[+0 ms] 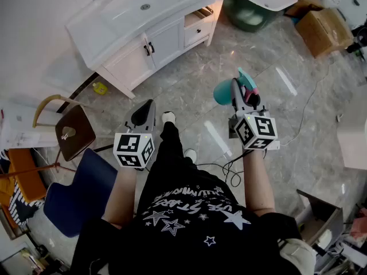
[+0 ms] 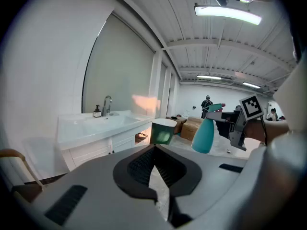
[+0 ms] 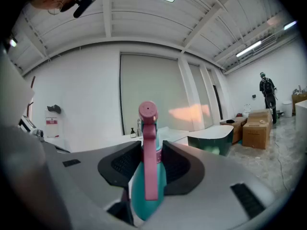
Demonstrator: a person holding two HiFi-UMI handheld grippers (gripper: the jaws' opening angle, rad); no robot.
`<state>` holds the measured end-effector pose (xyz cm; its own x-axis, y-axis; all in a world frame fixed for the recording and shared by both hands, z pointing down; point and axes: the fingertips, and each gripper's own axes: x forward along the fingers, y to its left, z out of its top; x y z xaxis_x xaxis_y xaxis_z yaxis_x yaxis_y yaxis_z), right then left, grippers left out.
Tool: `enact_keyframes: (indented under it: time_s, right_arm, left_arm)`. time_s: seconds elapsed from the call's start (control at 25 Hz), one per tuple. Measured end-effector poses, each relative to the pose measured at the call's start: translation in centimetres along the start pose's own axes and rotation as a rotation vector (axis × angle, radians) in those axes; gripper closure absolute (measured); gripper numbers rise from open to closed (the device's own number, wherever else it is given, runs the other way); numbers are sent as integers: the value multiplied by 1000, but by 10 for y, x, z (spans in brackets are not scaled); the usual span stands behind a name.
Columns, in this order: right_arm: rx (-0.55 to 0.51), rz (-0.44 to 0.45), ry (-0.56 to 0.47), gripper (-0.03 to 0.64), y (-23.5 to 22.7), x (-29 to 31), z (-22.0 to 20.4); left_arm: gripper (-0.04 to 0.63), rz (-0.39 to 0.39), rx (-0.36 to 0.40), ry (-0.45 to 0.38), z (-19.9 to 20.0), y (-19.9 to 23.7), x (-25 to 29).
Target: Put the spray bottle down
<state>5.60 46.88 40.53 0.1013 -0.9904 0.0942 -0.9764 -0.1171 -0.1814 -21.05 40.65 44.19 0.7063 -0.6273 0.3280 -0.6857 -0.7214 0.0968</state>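
Observation:
The spray bottle (image 1: 223,91) has a teal body and a pink trigger head. It hangs above the marble floor, held level, with my right gripper (image 1: 238,88) shut on it. In the right gripper view the spray bottle (image 3: 147,178) fills the gap, with both dark pads (image 3: 122,164) pressed against its neck and the pink head pointing up. From the left gripper view, the spray bottle (image 2: 205,136) is off to the right in the right gripper (image 2: 238,128). My left gripper (image 1: 143,112) hangs in front of the person's left hand; its jaws (image 2: 153,153) meet at the tips with nothing between them.
A white vanity (image 1: 135,36) with a sink and tap stands ahead to the left. A green tub (image 1: 246,13) sits under a white counter, with cardboard boxes (image 1: 324,30) to the right. At the left are a wooden chair (image 1: 74,132) and a blue chair (image 1: 74,199). A cable (image 1: 229,173) lies by the feet.

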Motion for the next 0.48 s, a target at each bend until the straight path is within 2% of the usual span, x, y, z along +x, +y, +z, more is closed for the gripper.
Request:
enact_keyframes:
  time_s: [0.48]
  right_arm:
    - [-10,5,1,472,3,-15,0]
  left_arm:
    - [580,-3,10,-7,0,-7,-11]
